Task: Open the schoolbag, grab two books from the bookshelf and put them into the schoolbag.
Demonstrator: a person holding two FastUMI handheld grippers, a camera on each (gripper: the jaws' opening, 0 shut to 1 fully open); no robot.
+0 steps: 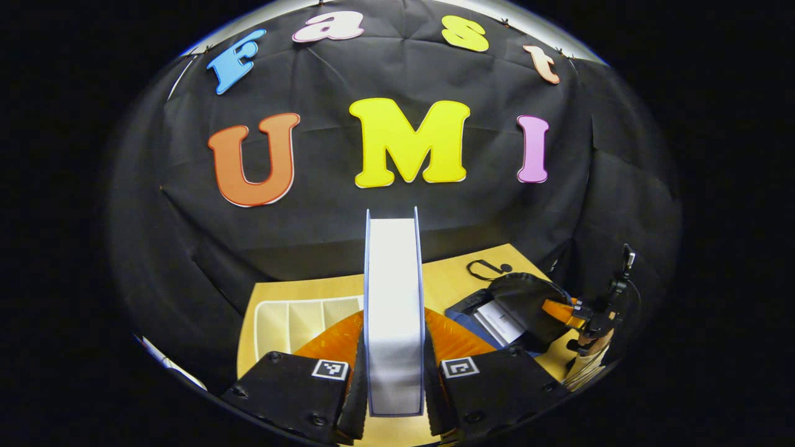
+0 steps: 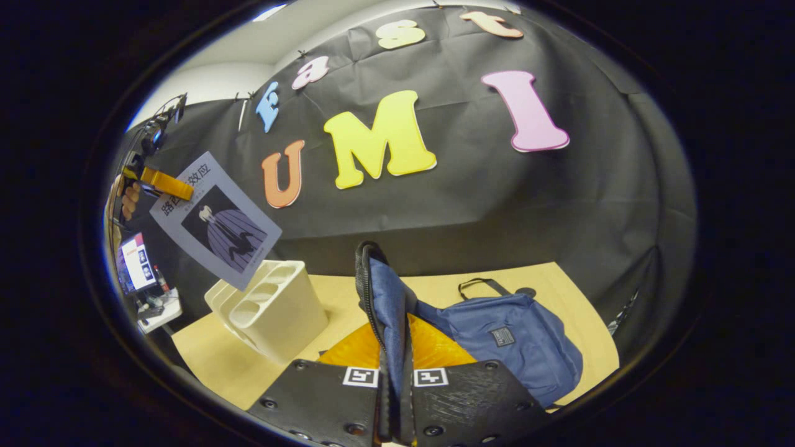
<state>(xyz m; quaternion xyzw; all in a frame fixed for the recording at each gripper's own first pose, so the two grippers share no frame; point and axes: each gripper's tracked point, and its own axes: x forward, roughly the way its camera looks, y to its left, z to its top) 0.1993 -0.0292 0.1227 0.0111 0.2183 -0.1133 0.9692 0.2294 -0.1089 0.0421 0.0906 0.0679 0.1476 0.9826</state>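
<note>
My left gripper [image 1: 395, 338] is shut on a book [image 1: 393, 292], held upright and seen edge-on, white pages between pale blue covers. In the right gripper view that book [image 2: 217, 220] hangs in the air at upper left, cover showing, with the left gripper [image 2: 185, 186] on its top edge. The blue schoolbag [image 2: 515, 335] lies on the tan table [image 2: 211, 354]. My right gripper [image 2: 395, 372] is shut on the bag's zipped flap [image 2: 382, 298], lifted upright. In the left gripper view the schoolbag [image 1: 522, 304] gapes open at right, something flat, blue and white in its mouth, the right gripper [image 1: 553, 308] at its edge.
A cream bookshelf rack [image 2: 273, 310] with several slots stands on the table's left part, seen also below my left gripper [image 1: 292, 320]. A black bag handle [image 1: 487, 268] lies toward the back wall. A lit screen [image 2: 133, 261] sits off the table at far left.
</note>
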